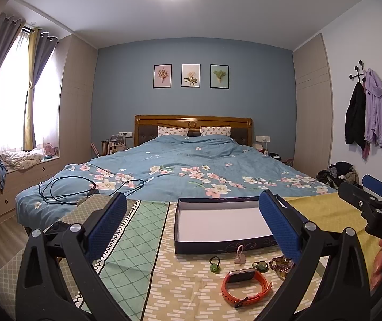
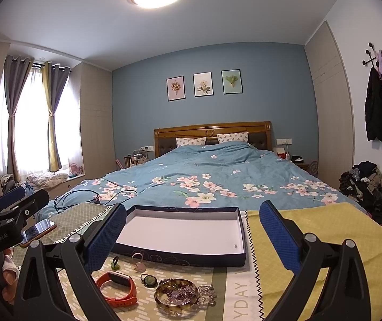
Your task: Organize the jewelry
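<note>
Both the left gripper (image 1: 192, 223) and right gripper (image 2: 192, 234) are spread and empty. The beaded bracelets (image 2: 181, 293) lie tangled inside the bangle (image 2: 176, 298), so 1 pinch may drag several beside the box (image 2: 183, 234).

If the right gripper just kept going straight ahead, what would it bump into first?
Most likely the open box: it lies straight ahead between the fingers of the right gripper, which is open and empty. If the gripper is high enough, it could pass over to the bed.
</note>
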A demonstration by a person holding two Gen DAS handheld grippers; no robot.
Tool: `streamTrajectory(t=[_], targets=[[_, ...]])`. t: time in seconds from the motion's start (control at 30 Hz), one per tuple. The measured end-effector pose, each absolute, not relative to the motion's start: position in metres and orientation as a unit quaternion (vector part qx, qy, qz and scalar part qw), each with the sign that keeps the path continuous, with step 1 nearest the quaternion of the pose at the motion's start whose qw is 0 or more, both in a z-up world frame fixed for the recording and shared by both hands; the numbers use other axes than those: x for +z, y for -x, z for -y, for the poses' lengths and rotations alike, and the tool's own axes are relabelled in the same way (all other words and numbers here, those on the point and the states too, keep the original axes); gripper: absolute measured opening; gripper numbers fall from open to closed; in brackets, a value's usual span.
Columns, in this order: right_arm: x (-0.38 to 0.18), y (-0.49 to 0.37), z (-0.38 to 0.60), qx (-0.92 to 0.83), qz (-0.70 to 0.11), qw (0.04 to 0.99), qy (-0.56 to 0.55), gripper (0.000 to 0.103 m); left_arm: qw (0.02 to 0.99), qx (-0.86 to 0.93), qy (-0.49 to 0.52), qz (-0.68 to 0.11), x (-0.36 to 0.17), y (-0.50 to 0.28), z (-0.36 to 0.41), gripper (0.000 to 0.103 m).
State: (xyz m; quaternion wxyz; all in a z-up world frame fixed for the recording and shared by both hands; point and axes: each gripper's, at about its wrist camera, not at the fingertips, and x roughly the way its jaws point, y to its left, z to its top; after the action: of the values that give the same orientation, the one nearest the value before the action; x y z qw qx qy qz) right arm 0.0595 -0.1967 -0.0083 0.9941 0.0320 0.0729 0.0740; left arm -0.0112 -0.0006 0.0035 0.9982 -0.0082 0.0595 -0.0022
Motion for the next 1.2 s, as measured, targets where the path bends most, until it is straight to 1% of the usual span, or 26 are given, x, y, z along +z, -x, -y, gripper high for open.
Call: streamTrajectory(t=[1.2], targets=[[-0.0074, -0.0616, 0.1967, 0.075, -0.079, 0.993, -0.034, 0.096, 0.998, -0.002, 0.011, -0.065, 0.0013, 0.0083, 0.0027, 0.097]])
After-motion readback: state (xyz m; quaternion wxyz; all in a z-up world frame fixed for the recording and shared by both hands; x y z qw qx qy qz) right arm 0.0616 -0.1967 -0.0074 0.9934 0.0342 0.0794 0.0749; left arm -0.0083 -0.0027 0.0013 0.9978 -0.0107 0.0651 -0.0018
